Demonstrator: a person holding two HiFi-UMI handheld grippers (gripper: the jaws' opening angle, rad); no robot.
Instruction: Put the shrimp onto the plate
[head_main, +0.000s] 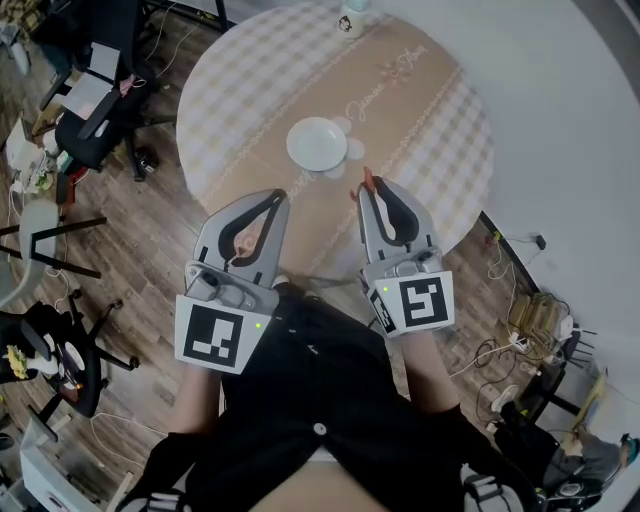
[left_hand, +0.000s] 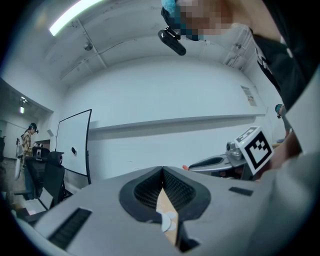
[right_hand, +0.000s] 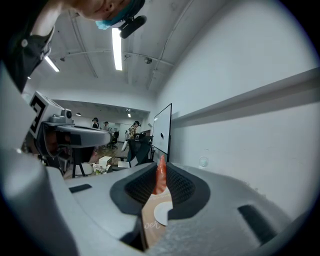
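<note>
Shrimp (right_hand: 160, 176) pinched in right claw (head_main: 368, 186); left claw (head_main: 282, 194) closed, empty; tablecloth script (head_main: 400, 68) unreadable.

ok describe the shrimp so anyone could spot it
Over the round checked table, look near its front edge, just short of the white plate, for the right gripper. The shrimp is the orange-red sliver pinched in its tips; the left gripper beside it holds nothing.

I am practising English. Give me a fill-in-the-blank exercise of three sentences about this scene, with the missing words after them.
1. The right gripper is shut on the shrimp, while the jaws of the left gripper hold ___.
2. The white plate is still ___.
3. The plate stands on a table whose shape is ___.

Missing words: nothing; empty; round.
</note>
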